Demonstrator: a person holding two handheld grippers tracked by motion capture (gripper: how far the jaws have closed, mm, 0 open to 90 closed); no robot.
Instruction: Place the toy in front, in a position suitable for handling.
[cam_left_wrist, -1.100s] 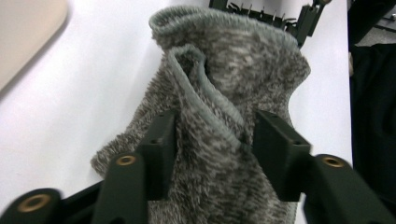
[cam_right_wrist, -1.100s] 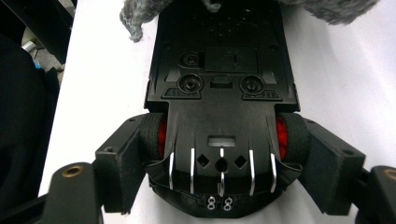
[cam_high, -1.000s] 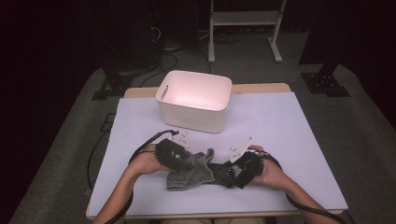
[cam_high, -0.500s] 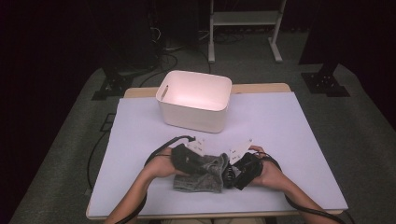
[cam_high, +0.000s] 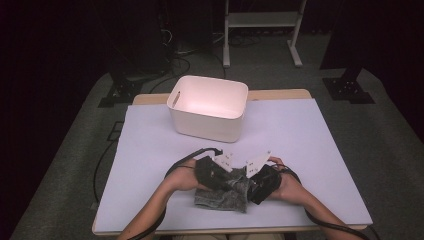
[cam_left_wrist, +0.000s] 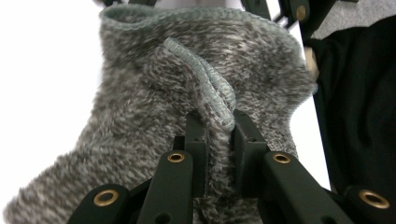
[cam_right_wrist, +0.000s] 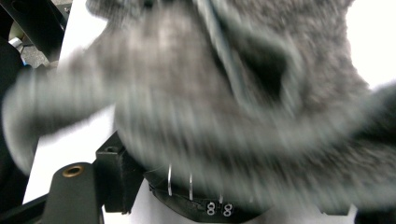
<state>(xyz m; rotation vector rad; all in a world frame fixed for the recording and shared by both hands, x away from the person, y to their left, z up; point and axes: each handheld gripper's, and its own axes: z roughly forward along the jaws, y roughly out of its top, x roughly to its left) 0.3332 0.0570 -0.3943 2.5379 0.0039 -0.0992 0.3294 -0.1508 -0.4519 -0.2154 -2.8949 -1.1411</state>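
A grey knitted cloth (cam_high: 222, 196) lies bunched on the lilac table near its front edge, between my two hands. My left gripper (cam_high: 231, 179) reaches over it from the left. In the left gripper view the left gripper (cam_left_wrist: 215, 122) is shut on a fold of the cloth (cam_left_wrist: 154, 84) at its stitched hem. My right gripper (cam_high: 248, 187) sits at the cloth's right end. In the right gripper view the cloth (cam_right_wrist: 210, 93) is blurred and drapes over the right gripper (cam_right_wrist: 215, 196); one jaw stands far out at the left, and the other is hidden.
A white plastic bin (cam_high: 205, 125) with a handle slot stands at the back middle of the table (cam_high: 310, 140), empty as far as I can see. Black cables trail from both grippers off the front edge. A white stand and dark equipment are on the floor beyond.
My left hand has moved right across the cloth, carrying its left part toward the right gripper, so the cloth is more bunched. The right hand has stayed where it was.
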